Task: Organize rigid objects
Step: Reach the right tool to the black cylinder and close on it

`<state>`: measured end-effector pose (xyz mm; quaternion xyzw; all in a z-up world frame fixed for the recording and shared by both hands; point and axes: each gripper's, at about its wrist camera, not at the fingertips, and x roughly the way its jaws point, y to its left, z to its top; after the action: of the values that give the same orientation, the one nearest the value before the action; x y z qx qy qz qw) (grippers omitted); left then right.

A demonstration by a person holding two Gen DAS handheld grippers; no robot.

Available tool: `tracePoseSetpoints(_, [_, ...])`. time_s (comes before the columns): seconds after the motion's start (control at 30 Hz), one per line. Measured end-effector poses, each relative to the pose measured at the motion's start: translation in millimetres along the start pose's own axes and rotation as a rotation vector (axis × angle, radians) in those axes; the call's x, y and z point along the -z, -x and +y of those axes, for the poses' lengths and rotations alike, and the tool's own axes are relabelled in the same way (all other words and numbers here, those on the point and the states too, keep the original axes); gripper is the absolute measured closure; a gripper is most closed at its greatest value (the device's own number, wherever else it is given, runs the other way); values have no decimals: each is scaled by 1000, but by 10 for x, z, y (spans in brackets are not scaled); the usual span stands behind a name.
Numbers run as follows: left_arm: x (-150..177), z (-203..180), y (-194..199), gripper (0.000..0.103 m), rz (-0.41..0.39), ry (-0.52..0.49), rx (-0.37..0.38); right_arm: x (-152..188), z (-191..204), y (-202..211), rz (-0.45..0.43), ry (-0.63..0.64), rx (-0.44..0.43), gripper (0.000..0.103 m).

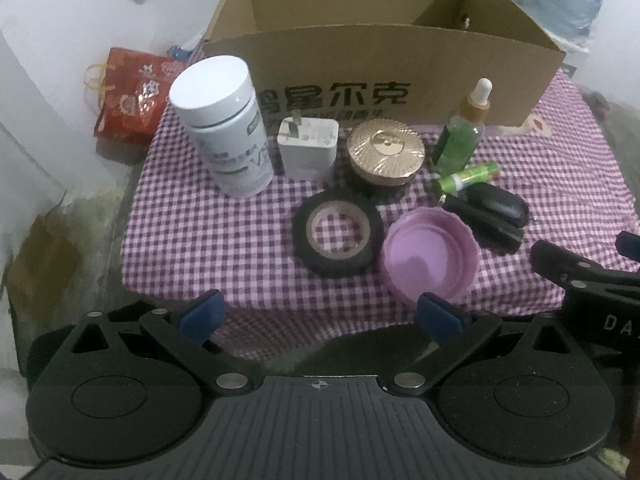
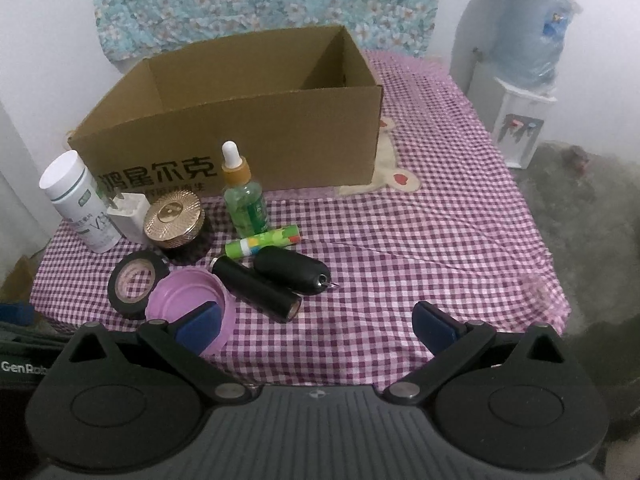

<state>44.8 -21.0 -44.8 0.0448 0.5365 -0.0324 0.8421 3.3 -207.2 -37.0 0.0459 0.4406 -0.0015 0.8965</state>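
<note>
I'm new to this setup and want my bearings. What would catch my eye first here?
The big open cardboard box at the back of the checked cloth, with nothing visible inside. In front of it is a cluster of small things: a white bottle at the left, a gold-lidded jar in the middle, a green dropper bottle to the right, and black tape beside a purple lid nearest. Both grippers, left and right, hang open at the near edge.

The cardboard box [image 1: 384, 76] hides its own floor; bottle [image 1: 228, 128] label print is blurred
</note>
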Motion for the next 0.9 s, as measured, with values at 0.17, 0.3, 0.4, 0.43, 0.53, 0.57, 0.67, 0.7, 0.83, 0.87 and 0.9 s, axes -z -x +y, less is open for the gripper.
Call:
tracePoseSetpoints(0.17, [-4,-50,-91,1,-13,-36,31,-41,-87,-88,-2,-32,-41,1])
tracePoseSetpoints(0.3, [15,-87,-128,2,-25,-54,81,-74,-164,-150,4,-69,-93,8])
tracePoseSetpoints(0.4, [14,-130,-138,3,-28,-70,104,-84,-194,-204,13,-89,-133,14])
tracePoseSetpoints(0.43, [5,-154,-146,4,-27,-79,108,-89,-201,-226,18,-89,-141,18])
tracePoseSetpoints(0.53, [-23,-232,-148,4,-21,-111,120,-111,-225,-281,27,-86,-166,29])
tracePoseSetpoints(0.57, [-27,-235,-140,5,-17,-116,126,-132,-241,-300,26,-81,-172,34])
tracePoseSetpoints(0.67, [-77,-299,-144,10,-14,-140,153,-211,-292,-337,8,-58,-172,37])
tracePoseSetpoints(0.7, [-94,-326,-136,14,-18,-149,163,-245,-311,-345,-1,-48,-174,39])
tracePoseSetpoints(0.83, [-178,-466,-111,28,-43,-200,200,-420,-385,-437,3,2,-218,47])
tracePoseSetpoints(0.87, [-196,-497,-105,30,-46,-213,205,-448,-387,-465,10,19,-234,51])
tracePoseSetpoints(0.9, [-214,-544,-107,33,-49,-228,210,-488,-385,-512,24,44,-253,52])
